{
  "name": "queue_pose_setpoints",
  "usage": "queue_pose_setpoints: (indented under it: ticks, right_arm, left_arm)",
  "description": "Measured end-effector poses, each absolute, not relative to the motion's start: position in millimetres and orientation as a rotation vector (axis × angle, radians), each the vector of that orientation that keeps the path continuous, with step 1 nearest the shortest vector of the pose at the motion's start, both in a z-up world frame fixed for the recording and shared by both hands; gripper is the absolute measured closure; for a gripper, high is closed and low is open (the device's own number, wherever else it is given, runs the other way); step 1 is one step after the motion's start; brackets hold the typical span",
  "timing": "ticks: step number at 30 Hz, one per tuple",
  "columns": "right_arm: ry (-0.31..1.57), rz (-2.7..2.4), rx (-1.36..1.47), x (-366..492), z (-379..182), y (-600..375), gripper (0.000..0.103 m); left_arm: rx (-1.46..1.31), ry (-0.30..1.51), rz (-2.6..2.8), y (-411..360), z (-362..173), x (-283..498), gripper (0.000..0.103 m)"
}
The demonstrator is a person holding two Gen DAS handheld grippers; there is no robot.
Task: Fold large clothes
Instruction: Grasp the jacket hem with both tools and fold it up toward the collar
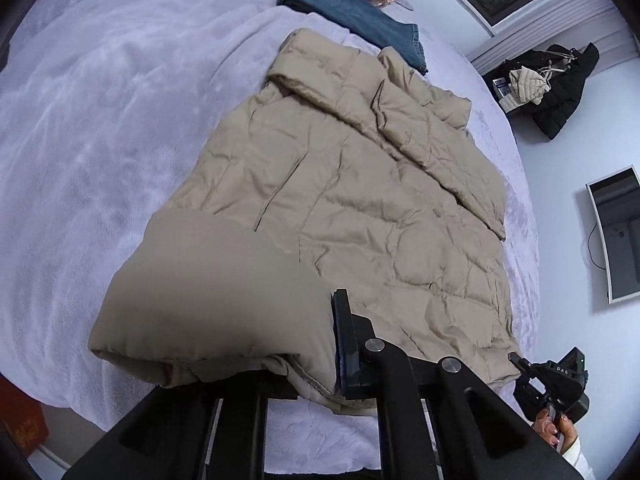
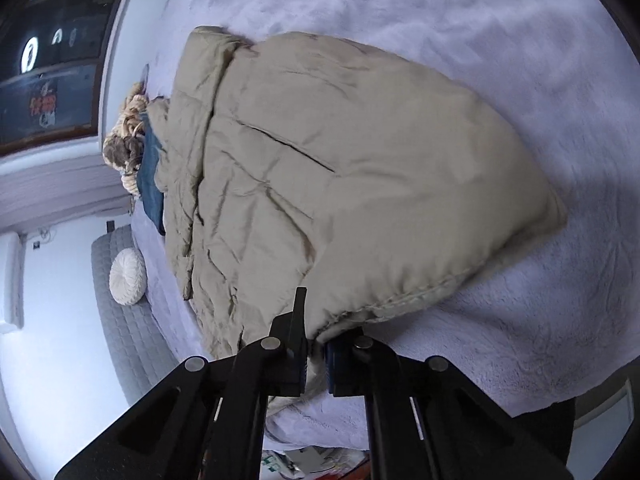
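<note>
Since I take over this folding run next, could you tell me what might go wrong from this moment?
1. The right gripper pinches only a thin bit of the beige puffer coat's hem, so the slick fabric may slip out when lifted.
2. The left gripper holds a bulky, rounded fold that may spring open on release.
3. The blue jeans lie right at the coat's far end, so a fold carried that way could land on them.
</note>
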State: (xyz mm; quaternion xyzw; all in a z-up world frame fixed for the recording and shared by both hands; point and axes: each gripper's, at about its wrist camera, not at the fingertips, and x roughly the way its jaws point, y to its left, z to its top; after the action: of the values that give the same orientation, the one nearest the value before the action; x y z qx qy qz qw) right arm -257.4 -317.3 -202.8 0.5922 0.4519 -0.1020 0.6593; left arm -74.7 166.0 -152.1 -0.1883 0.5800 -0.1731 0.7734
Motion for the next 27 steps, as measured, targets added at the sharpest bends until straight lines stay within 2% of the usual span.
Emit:
queue_pose_setpoints:
  ticks: [8, 15, 20, 27]
  right_arm:
    - [0.974, -0.124, 1.001, -166.1, -107.0, -333.8, 0.096]
    - [0.946, -0.020, 0.815, -56.6, -50.0, -363.3, 0.097]
    - [0.965, 0.000, 0.714, 32.6, -46.5, -384.9, 0.097]
    - [1.005, -0.065, 0.698, 110.2, -102.7, -400.1, 0.097]
  left_arm:
    - [-0.355, 1.061, -0.403, 141.0, -69.5, -7.0, 0.090]
    - [-0.305, 0.961, -0.349, 106.1, -35.9, 78.9, 0.090]
    - [-0.252, 0.951, -0.288, 79.8, -50.6, 144.3, 0.090]
    - [-0.163, 1.005, -0.258, 52.0, -125.1, 219.3, 0.090]
